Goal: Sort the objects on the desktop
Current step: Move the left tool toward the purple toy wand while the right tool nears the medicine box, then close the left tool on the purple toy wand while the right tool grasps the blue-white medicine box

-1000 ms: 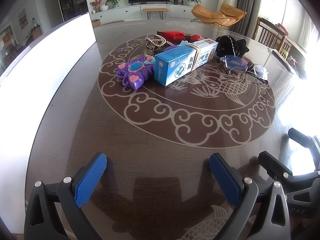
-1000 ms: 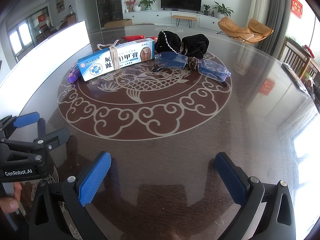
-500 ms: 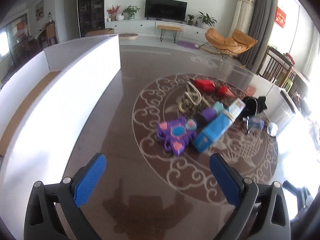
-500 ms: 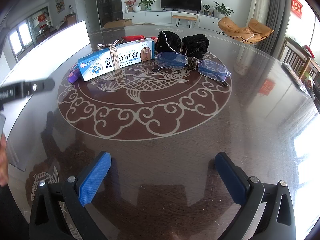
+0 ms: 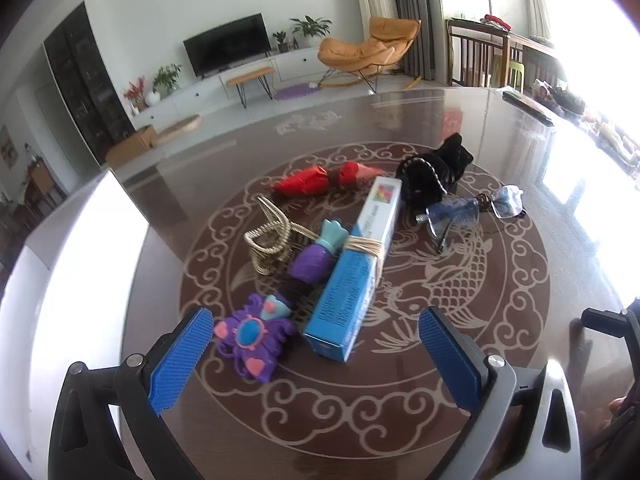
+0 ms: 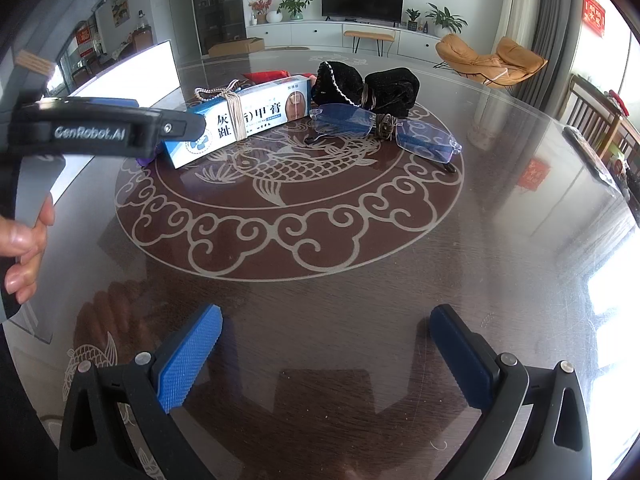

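jaws: both spread, empty | blue box (image 5: 357, 264): rubber-banded, lying flat

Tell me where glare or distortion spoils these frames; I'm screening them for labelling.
Left wrist view: window glare blows out the right edge and the white board; fisheye bends the table rim. Right wrist view: sheen washes the glass top on the right; the left gripper looms large; eyeglasses stay sharp.
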